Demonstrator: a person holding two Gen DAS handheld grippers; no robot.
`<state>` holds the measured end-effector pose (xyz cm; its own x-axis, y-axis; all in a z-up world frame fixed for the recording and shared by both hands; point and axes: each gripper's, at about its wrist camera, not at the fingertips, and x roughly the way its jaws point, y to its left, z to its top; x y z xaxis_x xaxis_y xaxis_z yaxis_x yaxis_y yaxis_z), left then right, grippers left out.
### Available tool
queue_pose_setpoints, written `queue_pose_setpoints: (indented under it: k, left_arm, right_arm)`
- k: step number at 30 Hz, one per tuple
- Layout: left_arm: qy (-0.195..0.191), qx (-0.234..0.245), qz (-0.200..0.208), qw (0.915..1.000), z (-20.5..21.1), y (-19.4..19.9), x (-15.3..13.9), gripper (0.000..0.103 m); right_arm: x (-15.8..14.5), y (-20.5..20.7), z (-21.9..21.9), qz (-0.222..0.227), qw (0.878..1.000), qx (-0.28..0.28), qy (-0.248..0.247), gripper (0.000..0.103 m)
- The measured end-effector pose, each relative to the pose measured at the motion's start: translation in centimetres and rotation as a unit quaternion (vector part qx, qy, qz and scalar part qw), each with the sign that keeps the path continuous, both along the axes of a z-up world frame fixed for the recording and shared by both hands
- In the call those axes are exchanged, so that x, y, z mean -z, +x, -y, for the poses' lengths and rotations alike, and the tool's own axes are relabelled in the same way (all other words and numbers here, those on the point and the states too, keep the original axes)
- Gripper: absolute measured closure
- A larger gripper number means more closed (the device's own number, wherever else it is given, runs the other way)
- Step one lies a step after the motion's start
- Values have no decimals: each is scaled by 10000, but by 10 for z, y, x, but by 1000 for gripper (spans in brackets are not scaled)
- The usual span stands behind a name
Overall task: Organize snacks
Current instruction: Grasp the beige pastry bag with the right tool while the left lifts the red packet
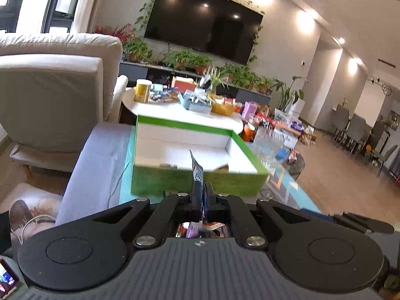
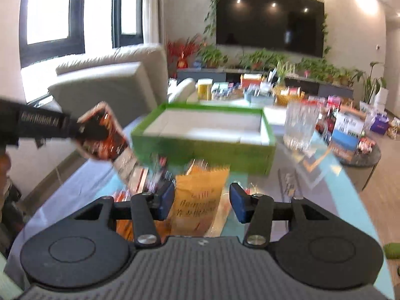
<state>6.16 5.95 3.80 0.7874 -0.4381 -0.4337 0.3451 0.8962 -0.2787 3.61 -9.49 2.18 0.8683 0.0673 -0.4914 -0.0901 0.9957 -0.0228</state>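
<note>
A green box [image 1: 197, 183] with a white inside stands open on the table, also in the right wrist view [image 2: 200, 150]. My left gripper [image 1: 203, 190] is shut on a thin red and dark snack packet [image 1: 196, 172], held edge-on just before the box's near wall. The right wrist view shows that packet [image 2: 105, 132] in the left gripper [image 2: 82, 131], raised left of the box. My right gripper [image 2: 202, 198] is open above an orange snack bag [image 2: 200, 195] lying on the table. More packets [image 2: 140, 175] lie left of the bag.
A clear glass [image 2: 301, 125] stands right of the box. A beige armchair [image 1: 55, 87] is at the left. A round white table [image 1: 185, 115] behind the box carries a yellow can [image 1: 142, 91], baskets and boxes. More goods crowd a low dark table [image 2: 362, 155] at the right.
</note>
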Motion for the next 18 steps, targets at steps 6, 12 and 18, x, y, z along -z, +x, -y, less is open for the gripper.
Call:
queue_pose_setpoints:
  k: [6,12,18]
  left_arm:
    - [-93,-206,224,9995,5,24,-15,101]
    - [-117,-223,118,9996,6,38,-6,101]
    - [-72,-171,-53,9998,16,46,2,101]
  right_arm:
    - [-14,38,18,137,9991,-12,413,73]
    - [14,33,33,-719,9966,-54,408,53]
    - [66,15,50,-1437,9867,506,562,37]
